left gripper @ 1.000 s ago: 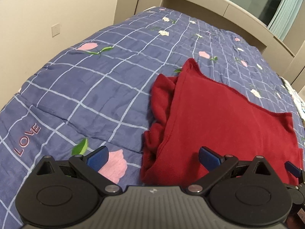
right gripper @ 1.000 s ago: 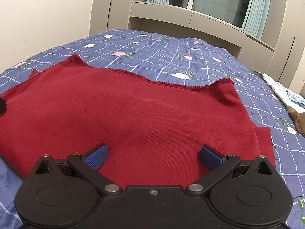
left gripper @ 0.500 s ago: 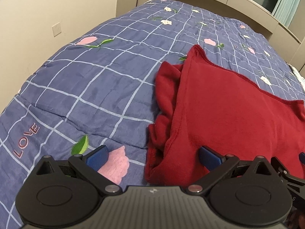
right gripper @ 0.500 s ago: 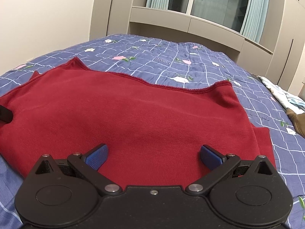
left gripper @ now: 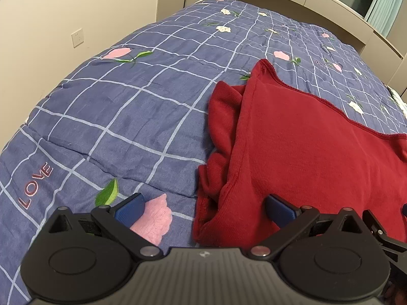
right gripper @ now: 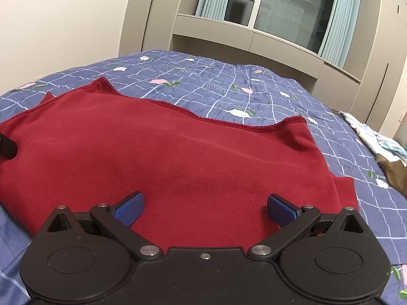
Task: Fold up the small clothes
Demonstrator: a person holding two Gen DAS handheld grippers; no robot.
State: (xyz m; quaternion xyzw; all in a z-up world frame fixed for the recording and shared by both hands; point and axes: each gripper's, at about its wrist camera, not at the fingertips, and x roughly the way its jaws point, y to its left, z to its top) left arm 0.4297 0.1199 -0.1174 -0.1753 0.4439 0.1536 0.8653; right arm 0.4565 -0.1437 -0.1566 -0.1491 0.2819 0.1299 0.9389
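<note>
The left gripper (left gripper: 204,209) has its jaws spread wide and holds nothing; its two blue pads (left gripper: 129,208) straddle the near left corner of the one red garment (left gripper: 305,152), one pad over the quilt, the other over the cloth. The right gripper (right gripper: 204,208) is likewise wide apart and empty, both of its blue pads (right gripper: 279,212) above the near edge of the red garment (right gripper: 165,157). That garment lies spread on the blue checked quilt (left gripper: 122,117), with one bunched sleeve (left gripper: 221,132) at its left side and one stitched hem along its far edge. Right of the garment, at the quilt's edge, lie two other cloths: one pale printed (right gripper: 374,134), one brown (right gripper: 393,170)
</note>
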